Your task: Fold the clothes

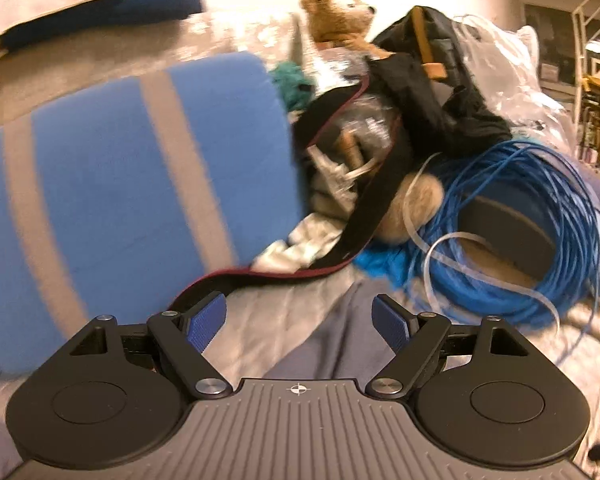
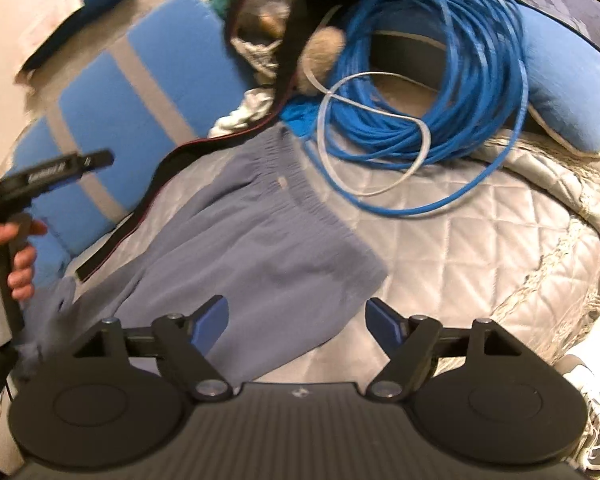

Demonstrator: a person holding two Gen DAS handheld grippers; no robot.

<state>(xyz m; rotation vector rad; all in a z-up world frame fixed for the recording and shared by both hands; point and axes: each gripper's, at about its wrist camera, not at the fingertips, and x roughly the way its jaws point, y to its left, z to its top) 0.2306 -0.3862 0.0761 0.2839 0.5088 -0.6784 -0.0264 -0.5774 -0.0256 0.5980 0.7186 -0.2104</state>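
Note:
A grey-blue pair of shorts (image 2: 260,240) lies spread on the quilted bedspread (image 2: 460,232), its elastic waistband toward the blue cable. In the left wrist view part of the shorts (image 1: 340,336) shows just beyond my fingers. My left gripper (image 1: 299,316) is open and empty above the shorts' edge; from the right wrist view its body (image 2: 52,172) shows at the left, held in a hand. My right gripper (image 2: 296,316) is open and empty above the near hem of the shorts.
A blue pillow with grey stripes (image 1: 120,184) lies at the left. A coil of blue cable (image 2: 440,68) sits behind the shorts. A black strap (image 2: 140,208), a teddy bear (image 1: 336,12), a black bag and plastic wrap crowd the back. A blue cushion (image 2: 572,92) is at the right.

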